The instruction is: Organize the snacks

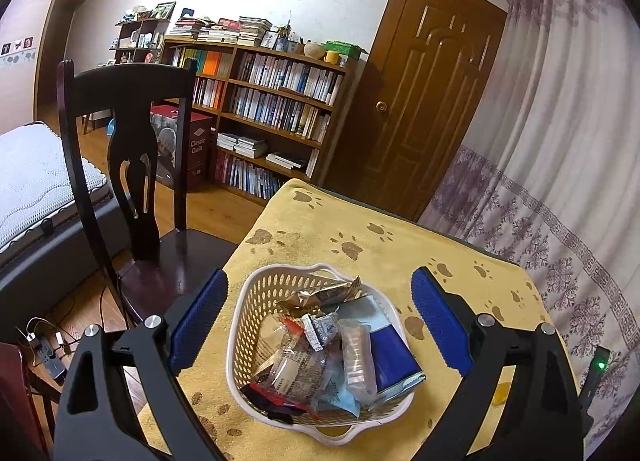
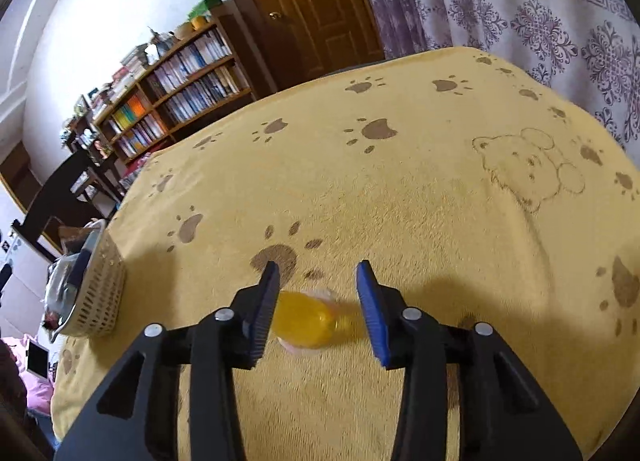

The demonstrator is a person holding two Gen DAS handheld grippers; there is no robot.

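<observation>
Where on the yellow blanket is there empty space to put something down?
Plenty: the yellow paw-print blanket is bare between the white perforated plastic basket, the orange jelly cup and the purple-patterned curtain. The basket itself is crammed with wrapped snacks.

This is a room in a home: a full bookshelf (image 1: 272,101), a bed (image 1: 36,185), a wooden door (image 1: 424,93), patterned curtains (image 1: 560,141) and a dark chair (image 1: 132,165).
</observation>
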